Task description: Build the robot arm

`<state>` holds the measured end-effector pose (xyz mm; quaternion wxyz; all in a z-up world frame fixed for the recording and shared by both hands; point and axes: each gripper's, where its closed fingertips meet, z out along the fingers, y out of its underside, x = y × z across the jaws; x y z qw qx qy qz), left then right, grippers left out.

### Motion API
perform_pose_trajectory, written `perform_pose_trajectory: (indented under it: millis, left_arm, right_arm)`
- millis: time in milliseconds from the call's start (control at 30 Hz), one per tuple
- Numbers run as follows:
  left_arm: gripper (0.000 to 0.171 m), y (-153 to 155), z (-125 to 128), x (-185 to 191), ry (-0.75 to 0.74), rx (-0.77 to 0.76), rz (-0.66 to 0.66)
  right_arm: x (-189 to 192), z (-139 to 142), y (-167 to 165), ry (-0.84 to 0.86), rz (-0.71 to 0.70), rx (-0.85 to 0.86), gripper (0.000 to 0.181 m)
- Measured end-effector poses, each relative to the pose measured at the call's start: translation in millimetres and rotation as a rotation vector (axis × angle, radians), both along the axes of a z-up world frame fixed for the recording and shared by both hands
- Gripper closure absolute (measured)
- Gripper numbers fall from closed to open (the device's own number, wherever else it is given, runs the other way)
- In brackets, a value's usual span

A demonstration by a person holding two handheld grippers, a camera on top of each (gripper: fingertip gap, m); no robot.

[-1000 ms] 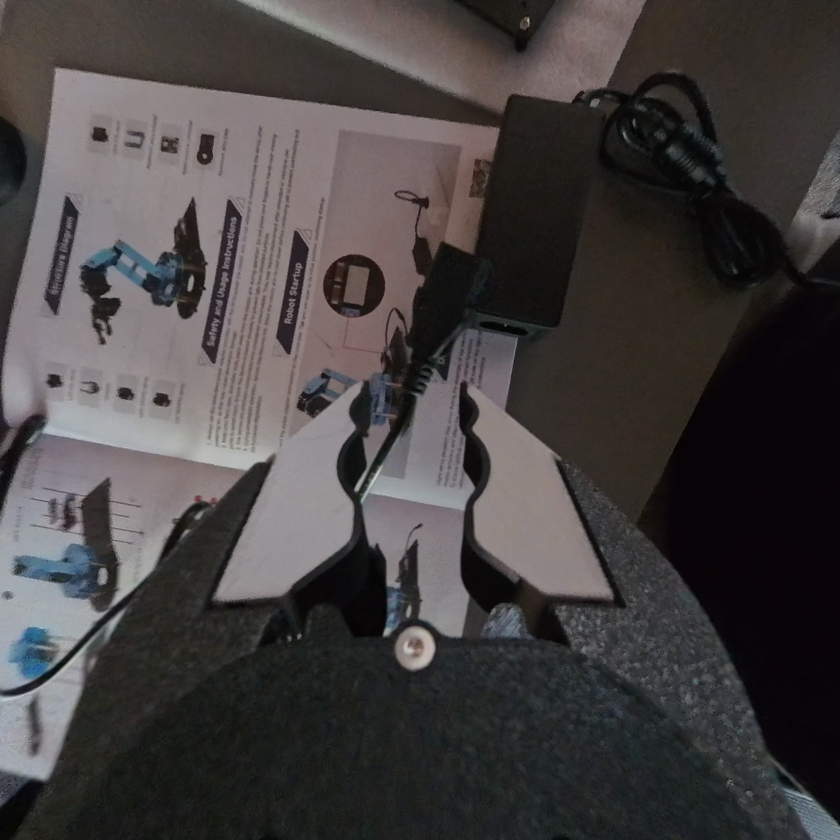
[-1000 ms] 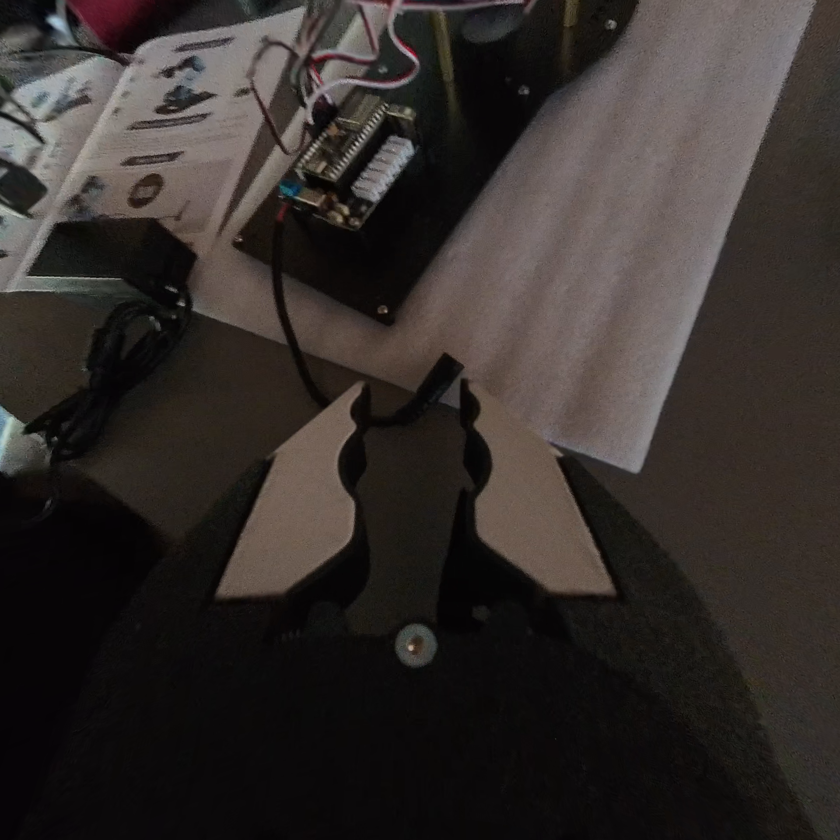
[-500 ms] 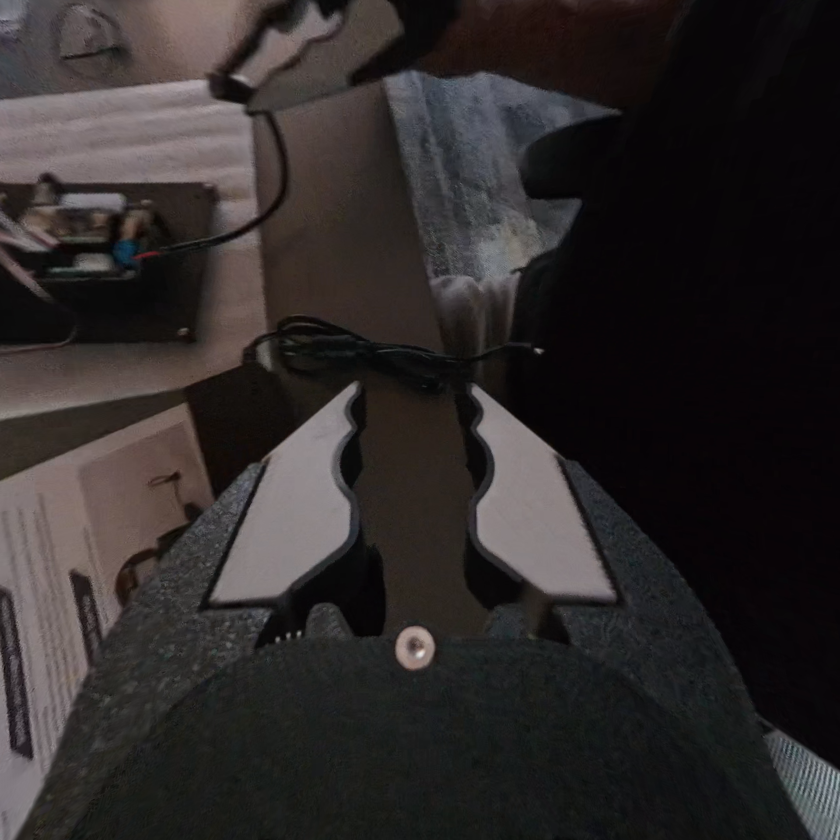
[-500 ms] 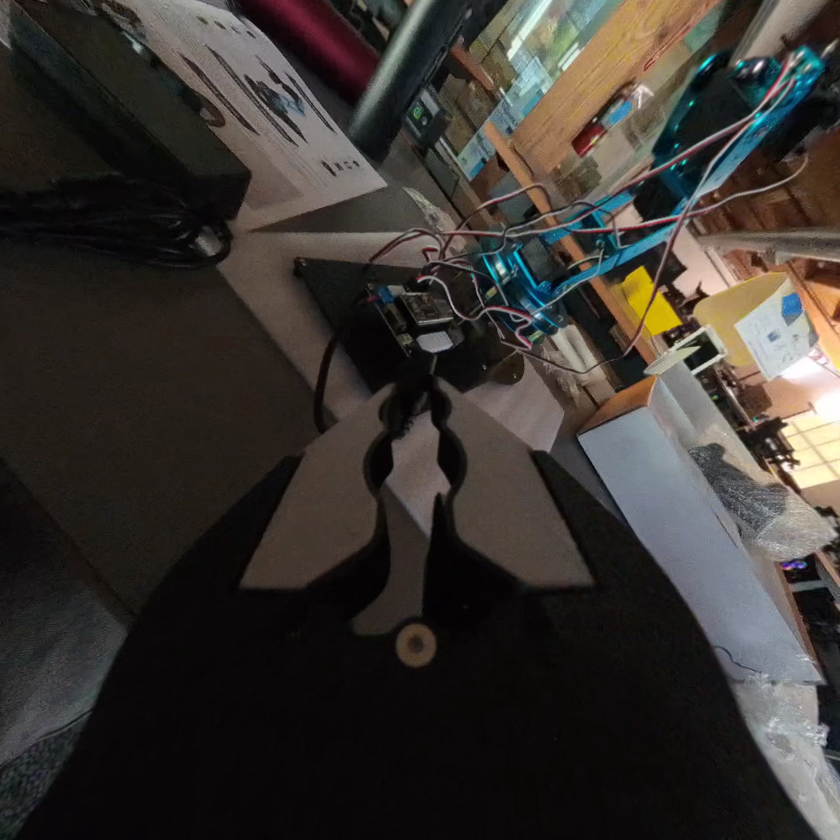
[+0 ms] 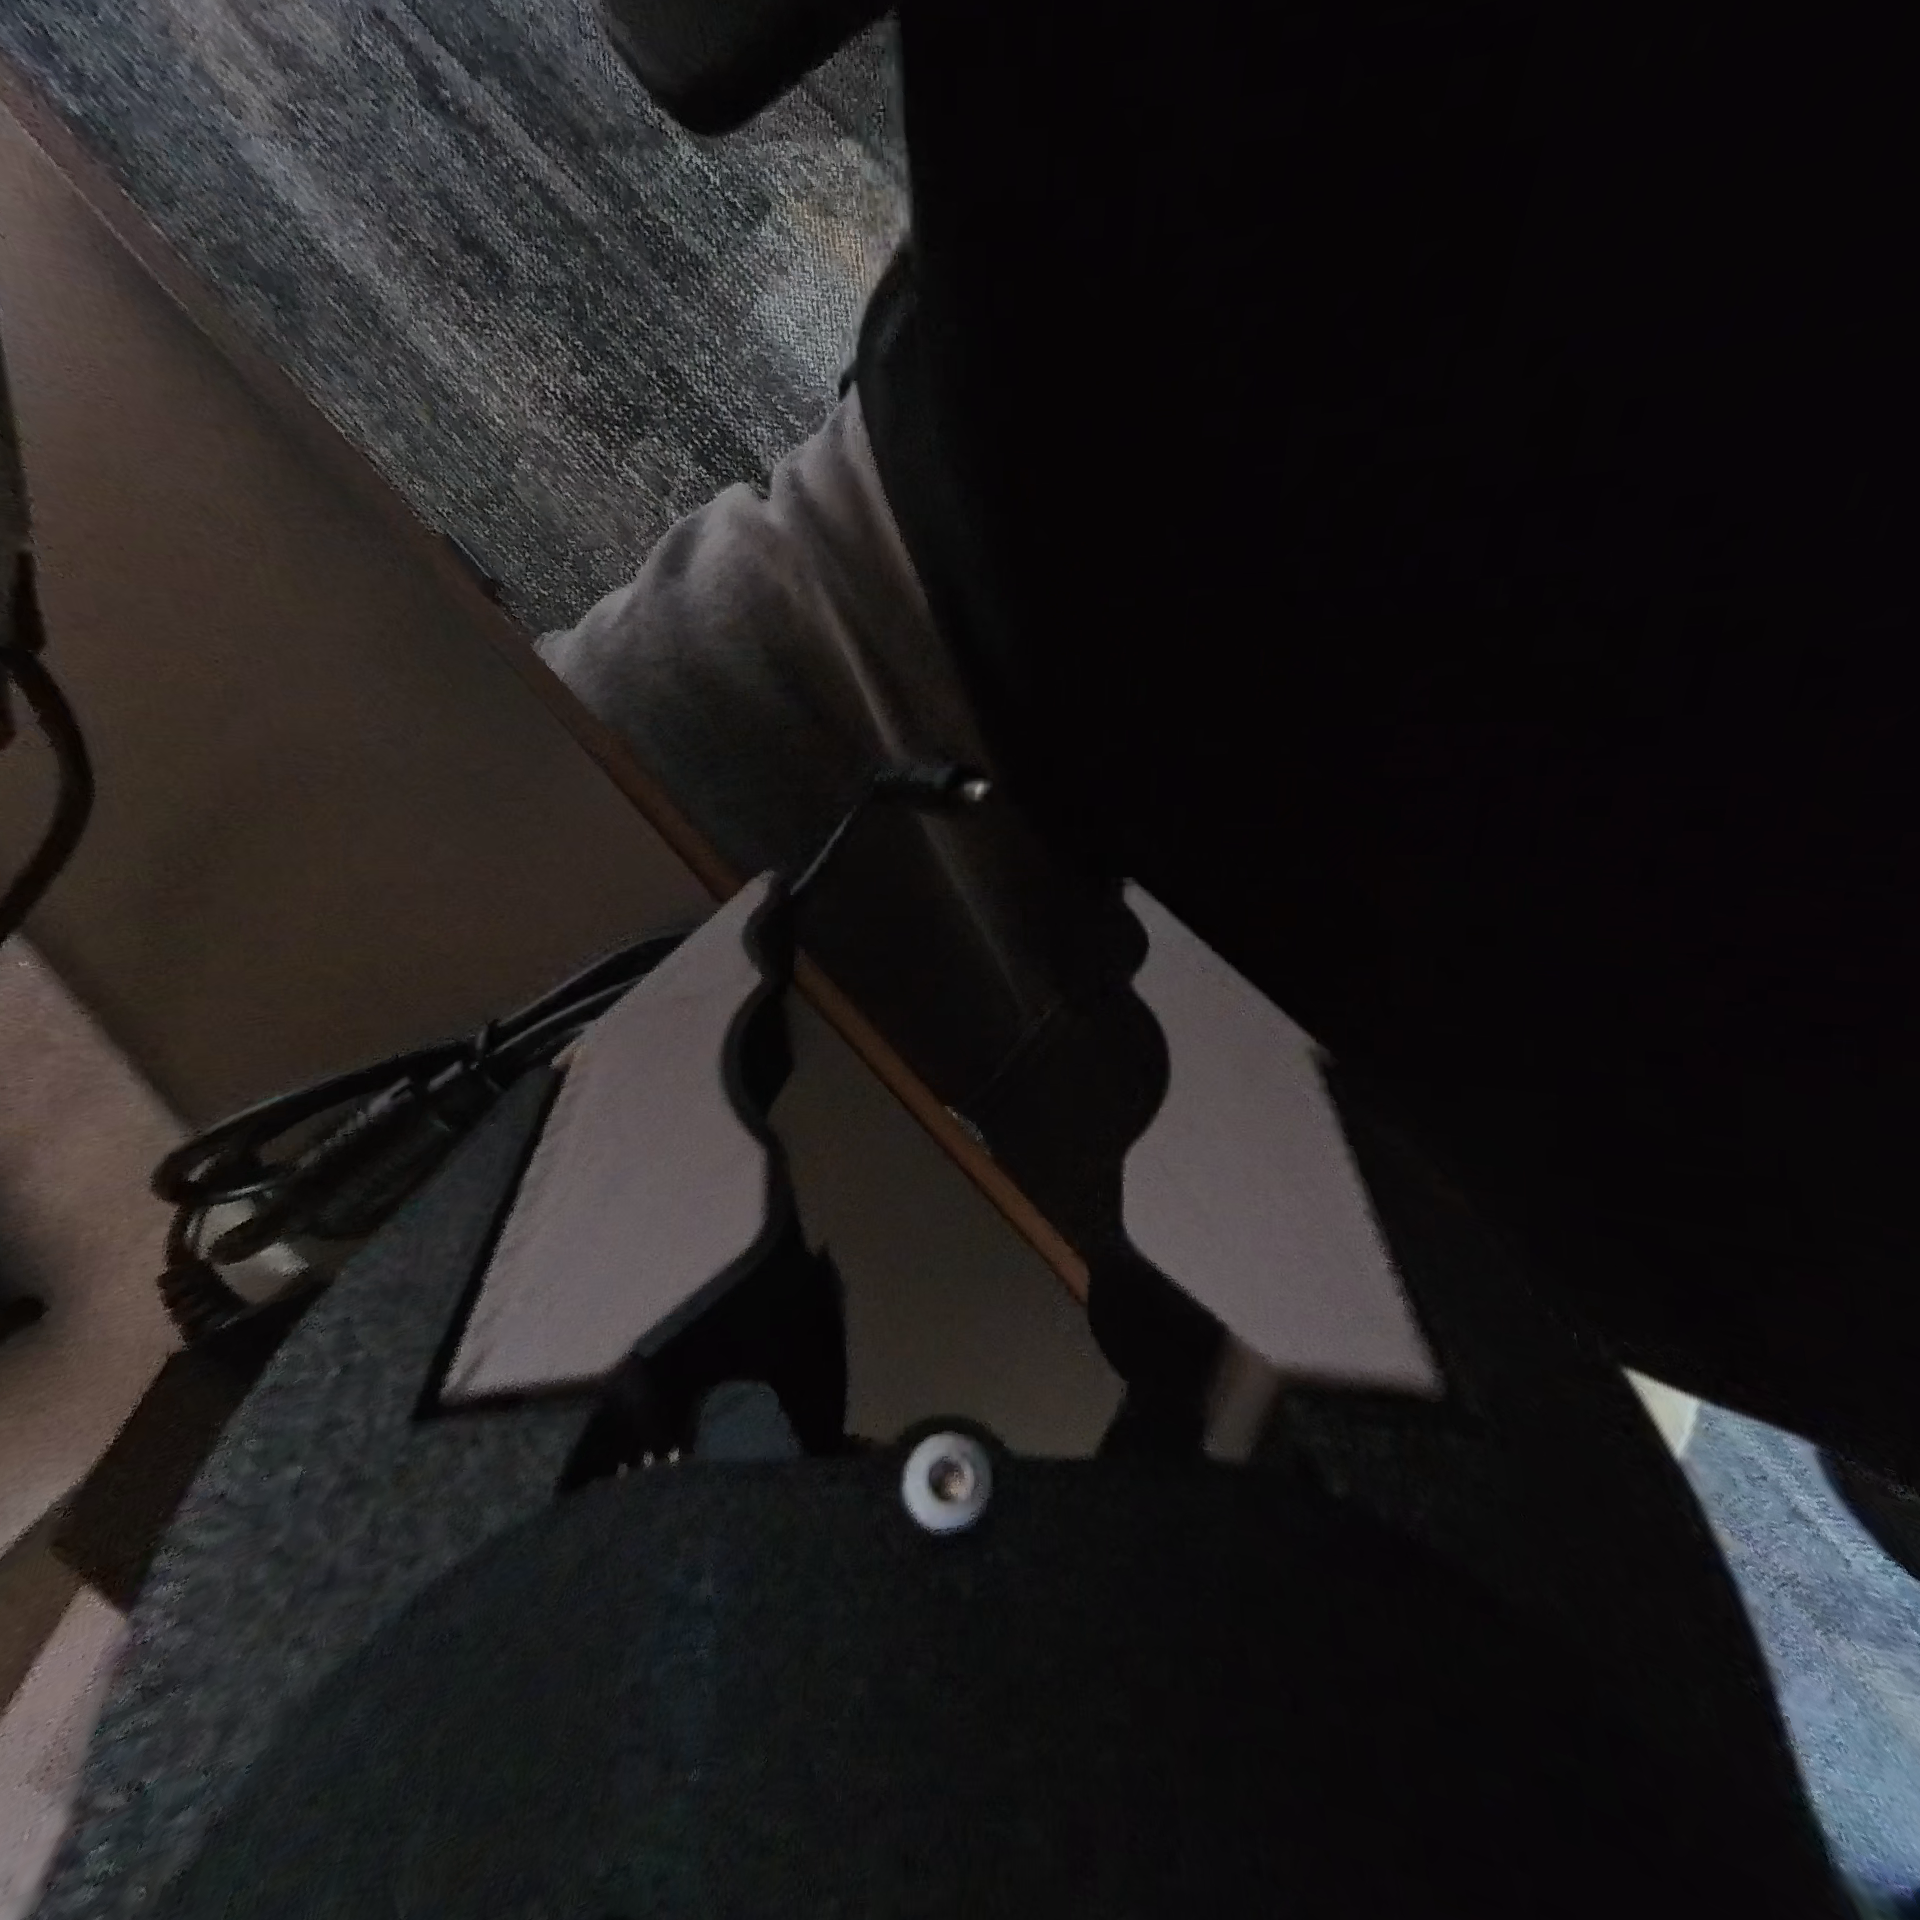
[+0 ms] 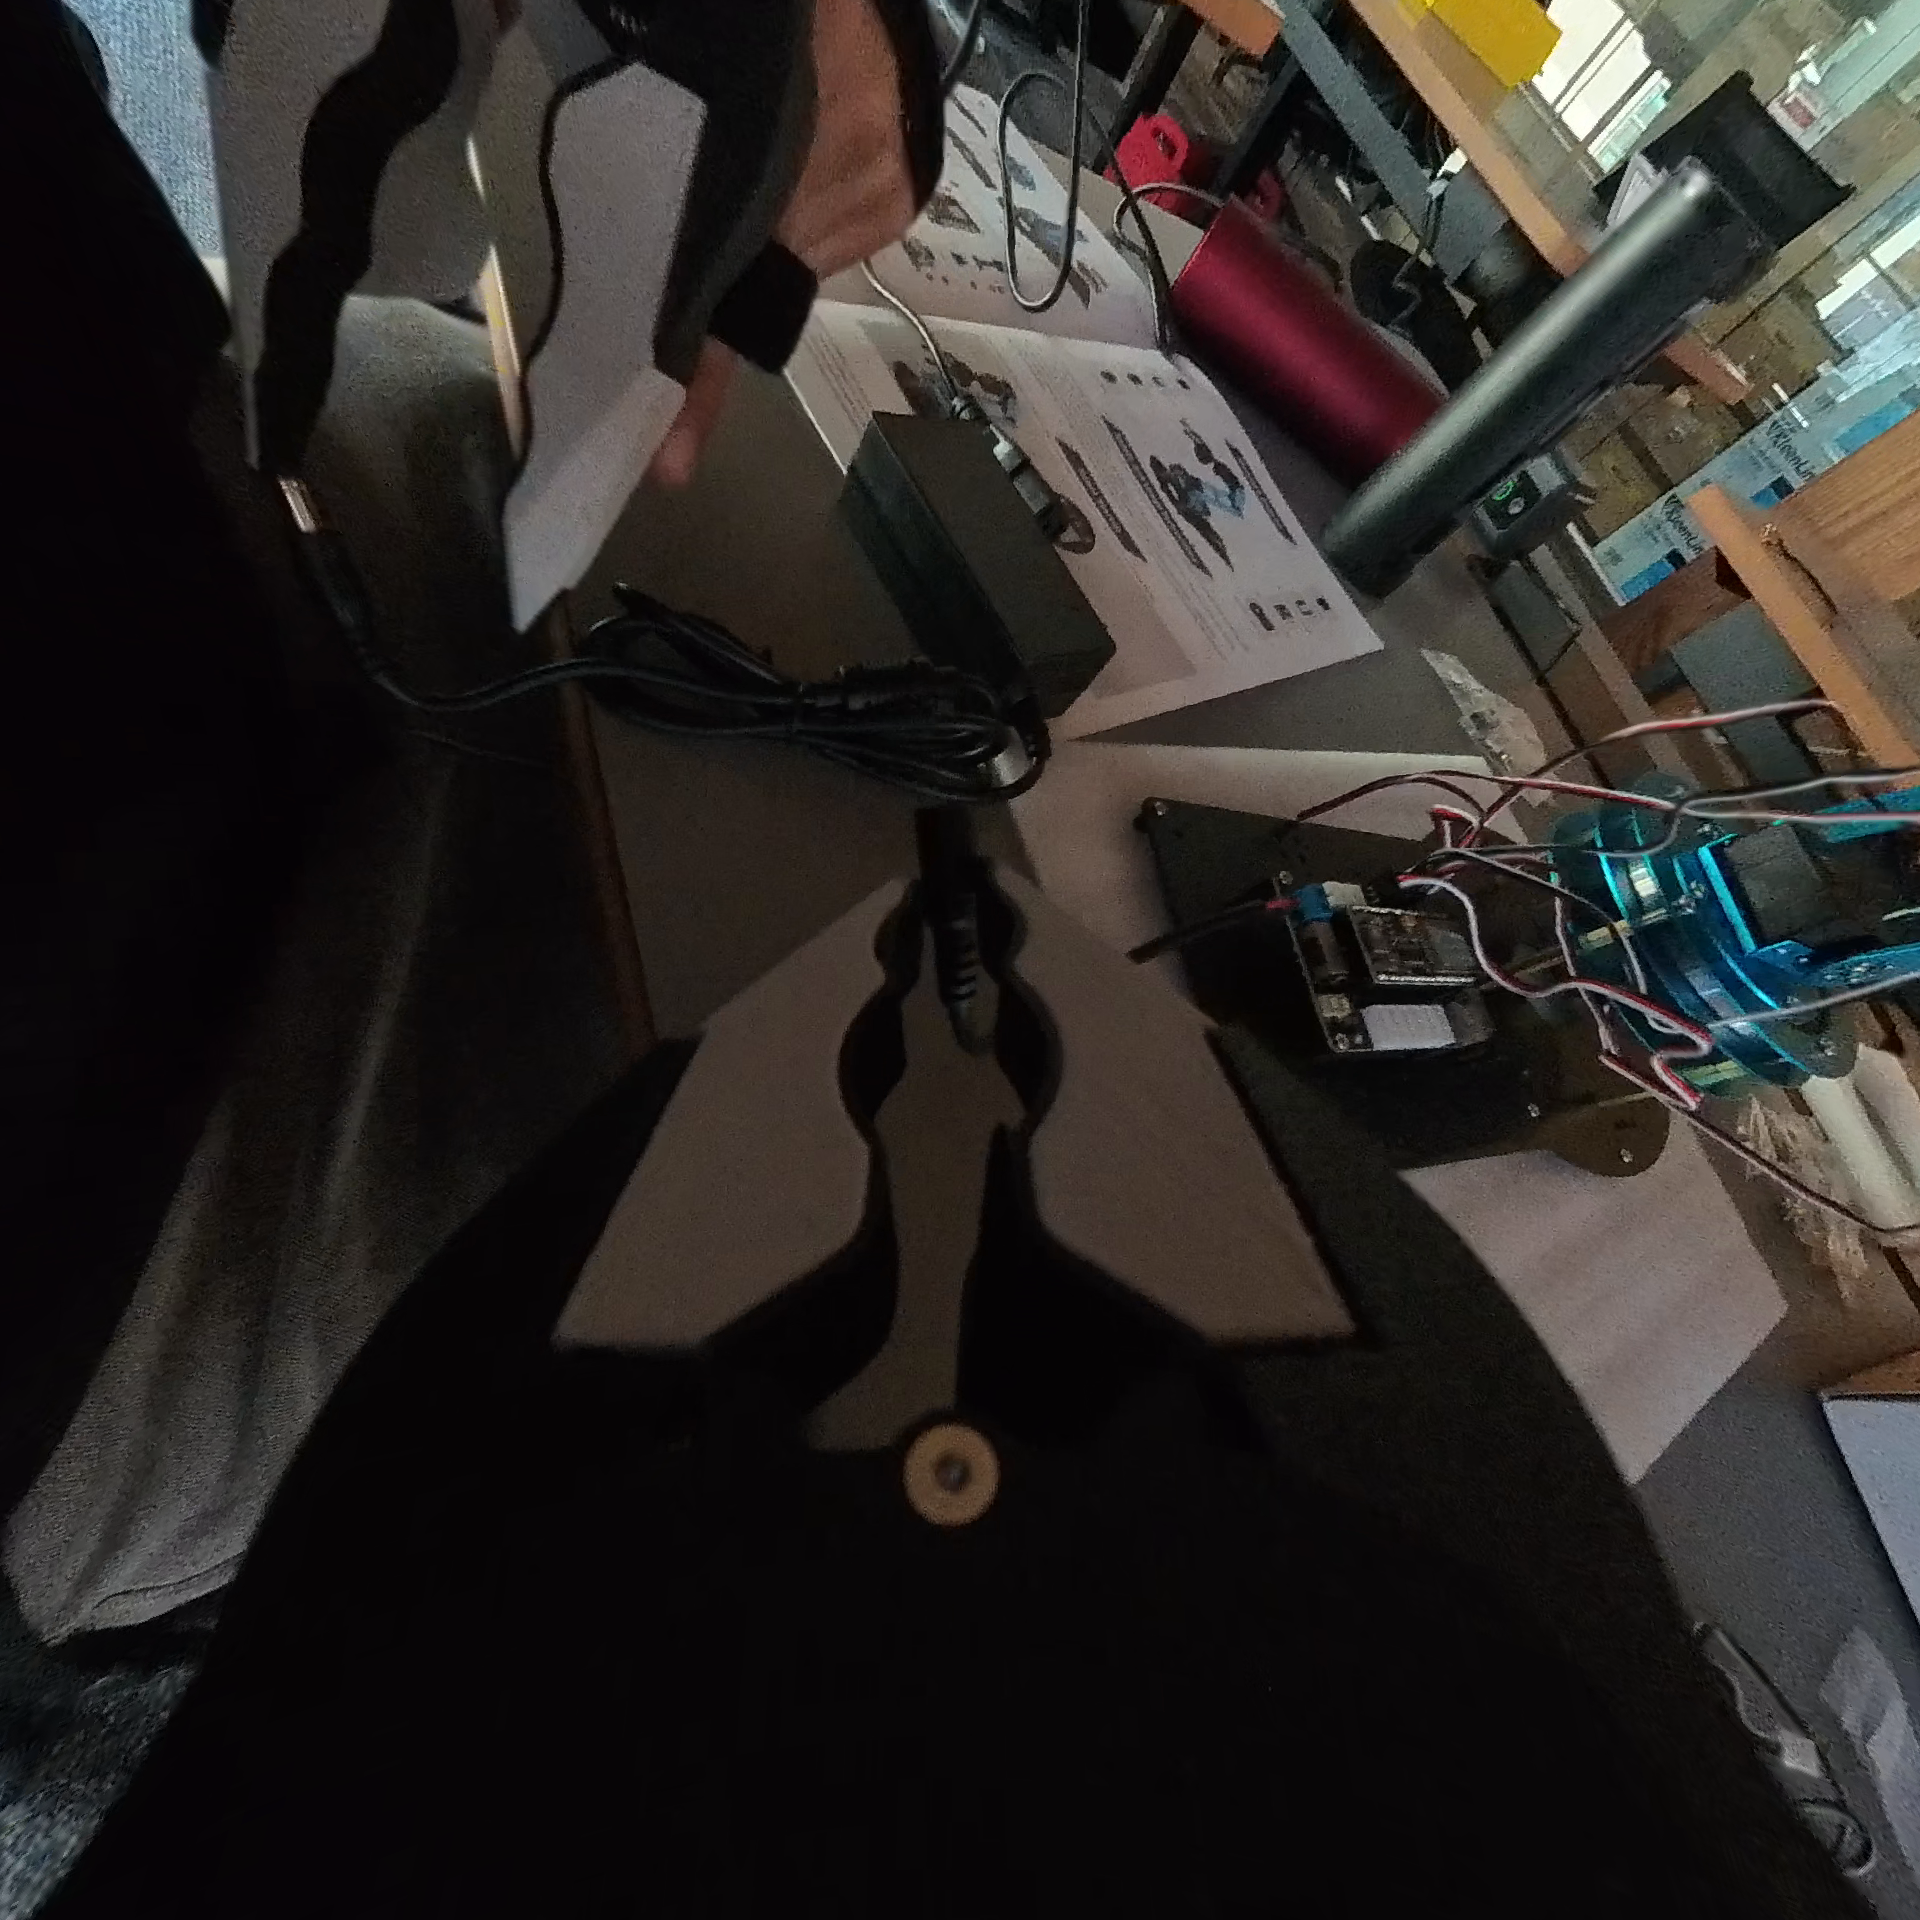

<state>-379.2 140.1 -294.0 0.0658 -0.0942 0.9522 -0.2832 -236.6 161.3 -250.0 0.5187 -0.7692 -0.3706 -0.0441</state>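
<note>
Right wrist view: right tongs (image 6: 961, 914) clamp a black plug (image 6: 958, 971) above the worktop (image 6: 727, 831), adapter (image 6: 966, 551) beyond, circuit board (image 6: 1382, 966) to their right. Left tongs (image 5: 945, 904) gape wide, a thin cable (image 5: 831, 842) at the left fingertip; whether it is gripped, cannot tell.

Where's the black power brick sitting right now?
In the right wrist view the black power brick lies upper centre on the table, overlapping the open instruction leaflet, with its bundled cable just in front.
</note>
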Motion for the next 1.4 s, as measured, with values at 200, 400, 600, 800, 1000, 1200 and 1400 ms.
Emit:
perform_pose_trajectory:
  millis: [200, 400, 600, 800, 1000, 1200, 1400]
  left_arm:
    - [0.123, -16, 5, 8, -0.024, -0.149, 0.308]
    - [0.127, -17, 0, 12, -0.212, -0.427, 0.826]
    - [0.143, -7, -13, 36, -0.395, -0.570, 1.307]
    - [0.165, -13, 5, 54, -0.462, -0.649, 1.404]
    - [0.164, -2, 31, 42, -0.304, -0.392, 1.249]
    - [0.164, 1, 51, 55, -0.352, -0.295, 1.140]
    - [0.164, -2, 56, 61, -0.375, -0.216, 1.092]
  right_arm:
    - [-3, 2, -1, 0.080, 0.008, 0.020, 0.176]
    - [-12, 14, 3, 0.093, 0.091, 0.065, 0.181]
    - [1, -5, -15, 0.283, 0.126, -0.260, 0.181]
    - [-57, -23, -30, 0.336, 0.334, -0.329, 0.148]
    - [-104, 32, -22, 0.480, 0.553, -0.344, 0.143]
    - [-118, 37, -4, 0.463, 0.467, -0.327, 0.156]
    - [-111, 42, -9, 0.538, 0.398, -0.281, 0.168]
